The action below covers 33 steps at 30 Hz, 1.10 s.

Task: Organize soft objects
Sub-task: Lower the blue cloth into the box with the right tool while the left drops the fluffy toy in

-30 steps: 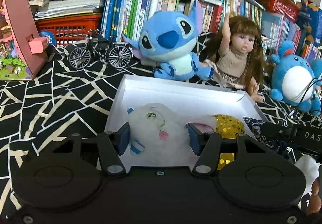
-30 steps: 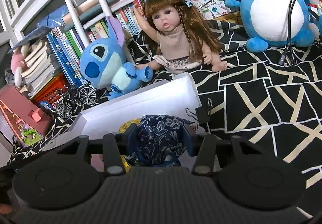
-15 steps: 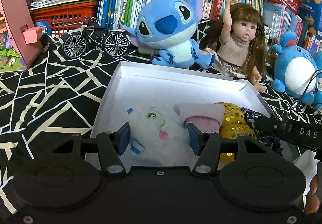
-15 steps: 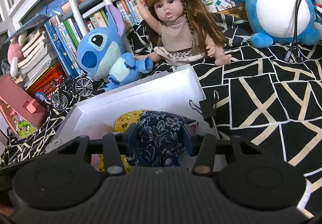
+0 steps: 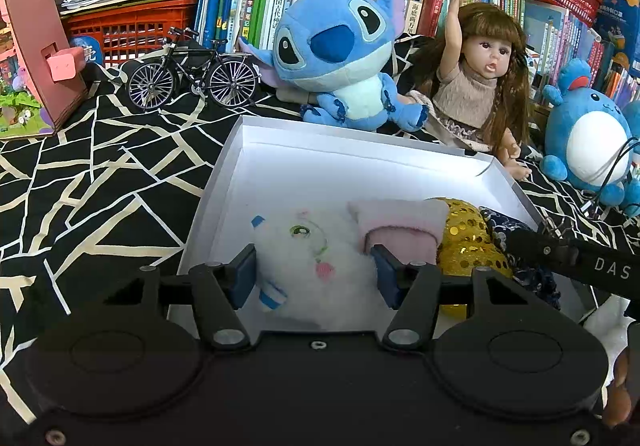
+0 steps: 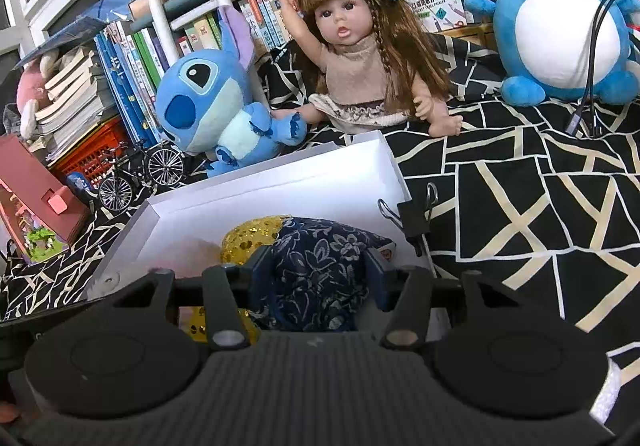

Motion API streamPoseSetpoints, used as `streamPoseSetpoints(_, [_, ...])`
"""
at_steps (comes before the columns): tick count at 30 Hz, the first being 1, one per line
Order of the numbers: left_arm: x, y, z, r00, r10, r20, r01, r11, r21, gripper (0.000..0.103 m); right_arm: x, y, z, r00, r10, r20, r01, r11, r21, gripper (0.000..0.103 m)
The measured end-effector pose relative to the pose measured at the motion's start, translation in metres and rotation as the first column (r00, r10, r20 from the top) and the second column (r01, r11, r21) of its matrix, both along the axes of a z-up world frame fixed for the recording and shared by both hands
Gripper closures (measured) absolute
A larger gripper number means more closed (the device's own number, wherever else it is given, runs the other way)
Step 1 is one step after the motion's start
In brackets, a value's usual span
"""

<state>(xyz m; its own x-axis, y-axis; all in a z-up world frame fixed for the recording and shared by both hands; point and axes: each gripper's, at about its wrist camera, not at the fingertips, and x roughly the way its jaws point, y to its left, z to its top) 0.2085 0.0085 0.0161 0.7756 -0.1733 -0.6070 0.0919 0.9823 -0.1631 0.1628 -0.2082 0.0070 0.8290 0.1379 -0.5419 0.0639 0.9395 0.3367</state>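
Note:
A white box point(image 5: 340, 169) lies on the black patterned cloth. Inside it, a white plush toy point(image 5: 316, 250) with a pink ear point(image 5: 400, 221) rests at the near end, and my left gripper point(image 5: 314, 276) is shut on it, pads against both its sides. To its right lie a gold sequin pouch point(image 5: 464, 242) and a blue floral pouch point(image 5: 508, 226). In the right wrist view that blue floral pouch point(image 6: 320, 266) sits between the fingers of my right gripper point(image 6: 318, 278). Its jaws are opening, with the pads still touching the pouch. The gold sequin pouch point(image 6: 252, 238) is to its left.
Behind the box sit a blue Stitch plush point(image 5: 340, 57), a long-haired doll point(image 5: 476, 85) and a round blue plush point(image 5: 588, 141). A model bicycle point(image 5: 192, 73) and a pink toy house point(image 5: 32, 57) stand at left. A black binder clip point(image 6: 412, 217) lies by the box's right rim.
The white plush now lies lower in the box and its pink ear has come into view. The blue floral pouch has settled beside the gold one, and the right jaws stand slightly wider.

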Motion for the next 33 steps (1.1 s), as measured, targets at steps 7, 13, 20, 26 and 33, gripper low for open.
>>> streamPoseSetpoints(7, [-0.011,0.001,0.008,1.0,0.002,0.019,-0.002,1.0,-0.001,0.033,-0.009,0.0,0.009,0.999,0.013,0.03,-0.013,1.0,-0.013,0.03])
streamPoseSetpoints(13, [-0.03,0.001,0.024,0.997,-0.015,0.072,0.015,1.0,0.002,0.022,-0.025,0.003,0.024,0.995,0.05,0.087,-0.048,0.998,-0.029,0.021])
streamPoseSetpoints(20, [-0.061,0.004,0.04,0.991,-0.037,0.125,0.037,0.999,0.001,0.017,-0.051,0.009,0.039,0.98,0.114,0.166,-0.105,0.993,-0.06,0.011])
streamPoseSetpoints(26, [-0.086,0.011,0.047,0.987,-0.032,0.155,0.033,0.999,-0.007,0.015,-0.074,0.016,0.045,0.965,0.157,0.209,-0.136,0.984,-0.114,0.006])
streamPoseSetpoints(33, [-0.113,0.023,0.048,0.982,-0.019,0.188,0.02,1.0,0.001,0.012,-0.096,0.026,0.042,0.943,0.224,0.247,-0.181,0.966,-0.183,0.001])
